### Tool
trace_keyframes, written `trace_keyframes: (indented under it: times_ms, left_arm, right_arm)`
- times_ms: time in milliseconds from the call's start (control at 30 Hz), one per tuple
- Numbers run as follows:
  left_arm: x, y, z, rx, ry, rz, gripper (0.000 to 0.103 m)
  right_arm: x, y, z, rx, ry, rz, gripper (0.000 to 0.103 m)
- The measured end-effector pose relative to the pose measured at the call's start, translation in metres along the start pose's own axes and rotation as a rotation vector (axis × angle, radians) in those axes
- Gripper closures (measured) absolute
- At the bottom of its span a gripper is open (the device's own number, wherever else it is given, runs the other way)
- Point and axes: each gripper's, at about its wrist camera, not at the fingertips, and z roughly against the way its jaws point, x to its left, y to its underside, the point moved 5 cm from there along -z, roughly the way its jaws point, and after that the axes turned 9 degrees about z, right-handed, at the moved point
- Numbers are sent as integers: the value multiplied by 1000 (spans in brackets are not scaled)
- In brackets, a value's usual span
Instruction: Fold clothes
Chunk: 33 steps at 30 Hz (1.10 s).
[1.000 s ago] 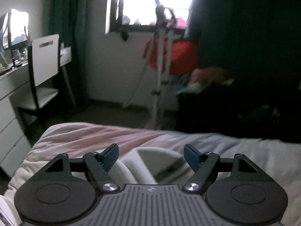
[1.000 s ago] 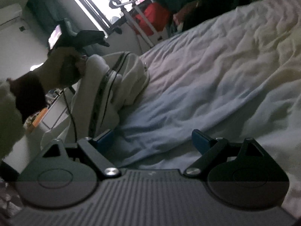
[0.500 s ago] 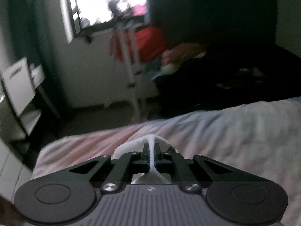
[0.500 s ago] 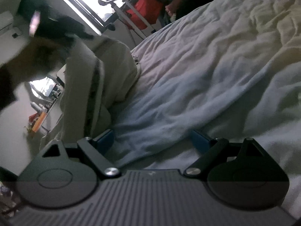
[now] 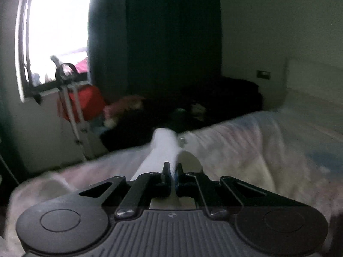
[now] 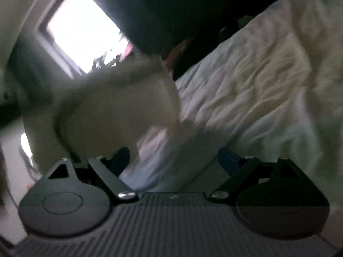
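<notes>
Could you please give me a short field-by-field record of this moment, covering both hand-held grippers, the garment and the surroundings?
left hand-held gripper: shut on the white garment
right hand-held gripper: open, nothing gripped, pale cloth lies between its fingers
white garment: pinched at a fold, stretched away over the bed
bed: wrinkled pale cover
window: bright, at left
image quality: dim, motion-blurred

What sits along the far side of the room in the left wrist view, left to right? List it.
Bright window → white metal stand → red bag → dark curtain → dark heap → wall socket.
</notes>
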Motion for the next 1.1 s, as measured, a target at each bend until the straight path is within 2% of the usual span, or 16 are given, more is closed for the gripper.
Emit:
trace_keyframes:
  times_ms: [67,200,233,300,333,400,433,467,533,667,733,800,867,1000,1100]
  left_arm:
    - [-6,36,4,55,25,42,99]
    - [-18,101,11,128,49,49,96]
    - [-17,111,14,136,50,58,89]
    - [-14,126,23,148,56,83,83]
    - [-11,132,32,148,64,108,74]
    - [-3,139,47,147,71,149,63]
    - [2,141,54,140,68,168,60]
    - [9,140,66,129,58,184,59]
    - [21,140,80,105,15,217,44]
    - [45,147,104,53,-79,283,37]
    - [55,151,109,43,-111,318,25]
    - [64,154,111,33,-136,341,24]
    - [74,154,112,13,-158,347,22]
    - [98,148,107,-31,-240,354,20]
    - [123,148,96,-61,-264,391,20]
  right_arm:
    - [-14,-12,17,-33,5,-78,10]
    - [-22,-22,34,-46,-46,-173,11]
    - [-22,-22,35,-40,-49,-183,11]
    - [-20,-22,30,-16,-60,-188,11]
    - [-19,-20,28,-2,-67,-192,11]
    - [-18,-16,22,24,-78,-209,14]
    - [-19,-13,17,37,-79,-221,21]
    - [-20,-9,12,55,-78,-235,23]
    - [-24,-1,1,84,-83,-275,23]
    - [-24,14,-21,127,-104,-357,23]
    - [-23,17,-36,148,-116,-390,23]
    - [-21,18,-55,176,-121,-413,23]
    - [-20,19,-75,206,-120,-430,28]
    - [-30,15,-114,208,-46,-452,30]
    - [-40,7,-147,221,85,-399,63]
